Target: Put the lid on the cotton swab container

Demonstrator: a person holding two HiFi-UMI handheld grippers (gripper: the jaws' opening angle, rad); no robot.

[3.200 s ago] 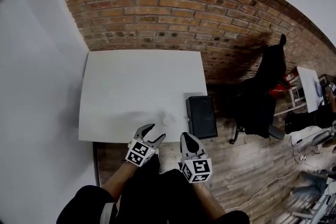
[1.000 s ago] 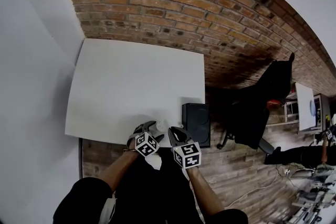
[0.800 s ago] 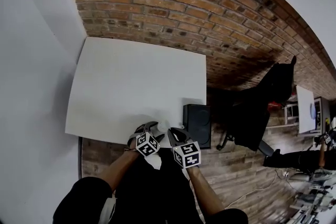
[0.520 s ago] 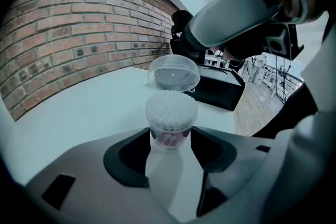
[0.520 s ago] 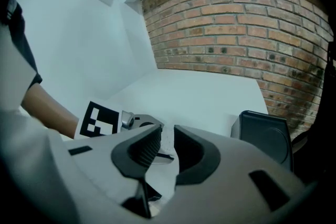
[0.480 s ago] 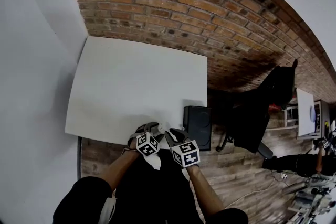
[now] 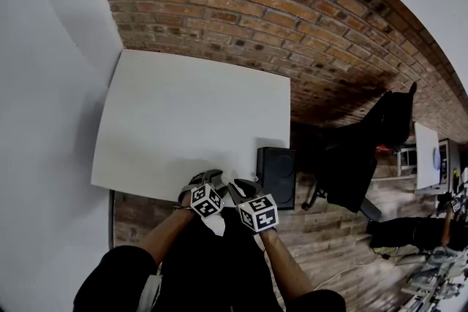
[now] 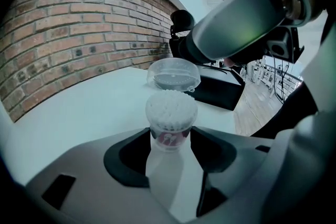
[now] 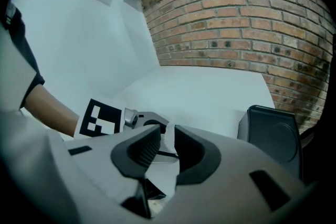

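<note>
At the near edge of a white table (image 7: 183, 113) the two grippers meet, close side by side. The tabletop runs back to a red brick wall (image 7: 241, 18), with a plain white wall (image 7: 44, 120) along its left. Off the right near corner a black box (image 7: 276, 175) stands on the wooden floor (image 7: 329, 245), and a black office chair (image 7: 365, 150) sits further right.

The left gripper (image 8: 169, 139) has just been closing its jaws, and they now press on both sides of the cotton swab container (image 8: 169, 123). It stands upright between them at the table's near edge, open and packed with white swab tips. The right gripper (image 9: 164, 141) has its jaws narrow, pinched on the thin rim of the clear lid (image 8: 173, 75). In the left gripper view the lid hangs just above and beyond the swab tips — not on the container.

About three seconds ago things stood otherwise. Both grippers hung back off the table's edge, the left with its jaws wide and nothing in them, and the container stood free on the table — untouched. Since then both have come forward to the edge and drawn closer together.
</note>
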